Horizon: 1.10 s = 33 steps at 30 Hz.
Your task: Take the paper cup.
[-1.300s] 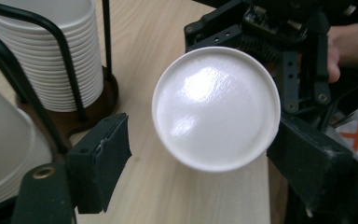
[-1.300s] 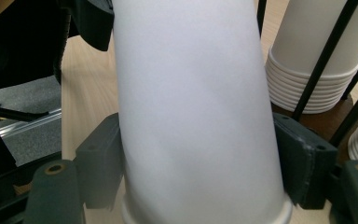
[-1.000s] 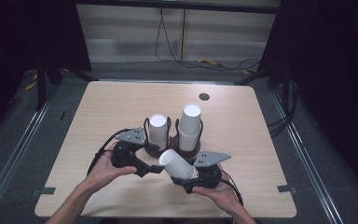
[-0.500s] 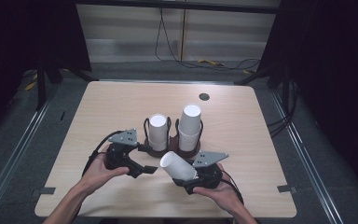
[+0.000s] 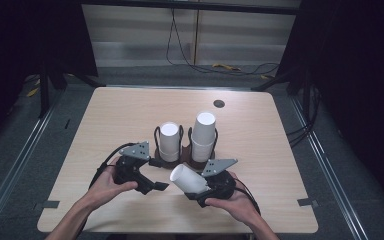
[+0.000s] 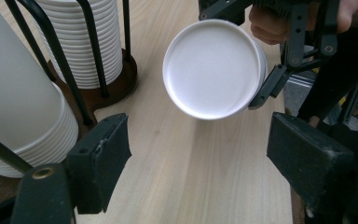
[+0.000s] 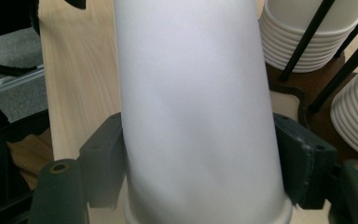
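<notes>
White paper cup [image 5: 187, 178] clamped in right gripper [image 5: 211, 186] — left gripper [image 5: 152, 176] gaping, just opened, empty.

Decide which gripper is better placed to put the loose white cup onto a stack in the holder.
Right. The right gripper is shut on the white cup, close to the cup holder. The left gripper is open with nothing between its jaws.

At the centre of the high view, two cup stacks [image 5: 169, 141] [image 5: 203, 134] stand side by side in a holder [image 5: 186, 156] on the counter [image 5: 260, 140]. Below them, a tilted cup [image 5: 189, 179] lies between the left gripper [image 5: 152, 175] and right gripper [image 5: 200, 192].
</notes>
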Each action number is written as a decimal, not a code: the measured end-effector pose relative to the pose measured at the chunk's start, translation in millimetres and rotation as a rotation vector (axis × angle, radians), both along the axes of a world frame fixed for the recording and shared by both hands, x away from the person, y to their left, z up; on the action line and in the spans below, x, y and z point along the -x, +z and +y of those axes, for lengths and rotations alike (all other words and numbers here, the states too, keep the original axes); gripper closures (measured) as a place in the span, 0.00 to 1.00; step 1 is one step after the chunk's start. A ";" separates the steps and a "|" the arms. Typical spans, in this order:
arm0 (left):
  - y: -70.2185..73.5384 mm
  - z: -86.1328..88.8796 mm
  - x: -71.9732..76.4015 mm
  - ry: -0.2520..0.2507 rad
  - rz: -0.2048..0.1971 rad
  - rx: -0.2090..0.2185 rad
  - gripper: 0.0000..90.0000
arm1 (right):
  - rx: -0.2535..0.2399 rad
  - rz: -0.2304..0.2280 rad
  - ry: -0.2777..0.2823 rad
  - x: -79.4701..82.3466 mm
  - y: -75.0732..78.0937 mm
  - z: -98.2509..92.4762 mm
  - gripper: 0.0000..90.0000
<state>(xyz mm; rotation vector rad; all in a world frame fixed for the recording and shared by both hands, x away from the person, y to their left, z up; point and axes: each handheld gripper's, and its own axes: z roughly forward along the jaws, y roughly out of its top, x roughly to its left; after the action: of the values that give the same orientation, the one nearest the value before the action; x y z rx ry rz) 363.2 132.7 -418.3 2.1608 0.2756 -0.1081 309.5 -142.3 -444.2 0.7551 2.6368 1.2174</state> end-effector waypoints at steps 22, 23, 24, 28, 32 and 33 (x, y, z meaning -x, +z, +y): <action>-4.2 -4.8 5.4 -0.011 -0.048 -0.038 0.21 | 0.129 0.042 0.067 -7.9 8.7 15.8 0.30; -4.4 -5.2 5.5 -0.022 -0.049 -0.043 0.21 | 0.144 0.041 0.070 -7.8 9.9 16.3 0.30; -4.6 -5.8 5.9 -0.024 -0.045 -0.047 0.21 | 0.149 0.034 0.077 -8.5 10.3 17.1 0.30; -6.6 -7.8 5.1 -0.039 -0.028 -0.065 0.23 | 0.199 0.039 0.094 -9.4 13.7 19.3 0.30; -7.8 -9.9 5.0 -0.056 -0.012 -0.079 0.24 | 0.223 0.042 0.098 -10.2 13.7 20.2 0.30; -8.4 -10.5 5.1 -0.056 -0.014 -0.075 0.24 | 0.232 0.041 0.103 -10.8 13.4 20.5 0.30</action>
<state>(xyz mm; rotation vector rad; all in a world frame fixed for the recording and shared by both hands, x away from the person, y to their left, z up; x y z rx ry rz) 358.1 122.2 -426.8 2.2432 0.2147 -0.1162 320.3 -121.8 -430.8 0.6180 2.8167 0.9030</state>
